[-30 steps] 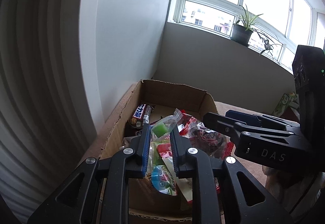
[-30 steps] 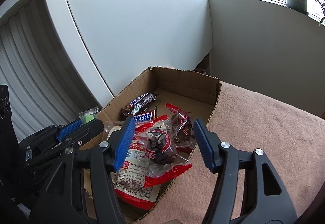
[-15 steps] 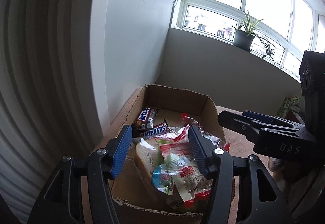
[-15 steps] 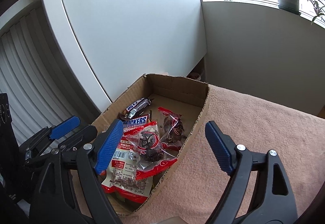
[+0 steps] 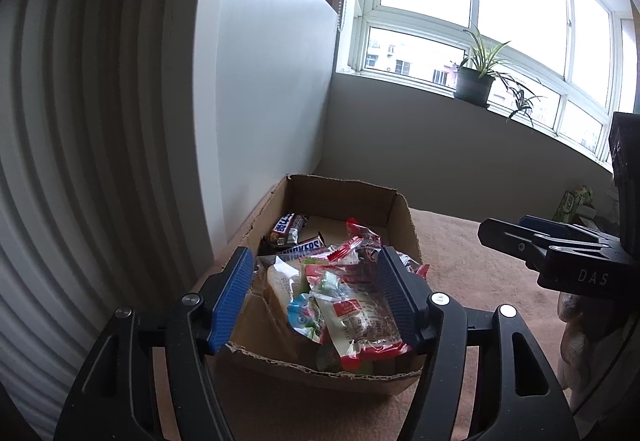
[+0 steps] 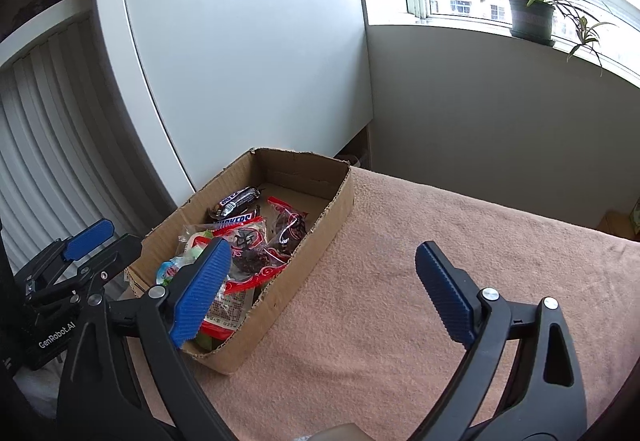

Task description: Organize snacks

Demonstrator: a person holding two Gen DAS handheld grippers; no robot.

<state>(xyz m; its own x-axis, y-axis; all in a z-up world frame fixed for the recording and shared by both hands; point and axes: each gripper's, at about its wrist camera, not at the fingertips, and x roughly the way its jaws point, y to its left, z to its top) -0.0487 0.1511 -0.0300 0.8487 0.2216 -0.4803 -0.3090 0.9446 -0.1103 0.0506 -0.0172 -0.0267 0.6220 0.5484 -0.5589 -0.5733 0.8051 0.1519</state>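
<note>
A cardboard box is seen on a table covered with a pink cloth, set against a white cabinet. The snacks are piled inside the box: two dark candy bars toward the far end, red-edged clear packets in the middle, and a small blue-and-white cup at the near end.

The left claw is held above the near end of the box, at about 6 o'clock in its own view; its jaws are apart and opening, with nothing pressed between the pads. The right claw is held over the box's right edge and the cloth; its jaws are wide apart and opening, and nothing is gripped. In the right wrist view the left claw appears at 8 o'clock; in the left wrist view the right claw appears at 3 o'clock.

A potted plant is seen on the windowsill at 1 o'clock.
</note>
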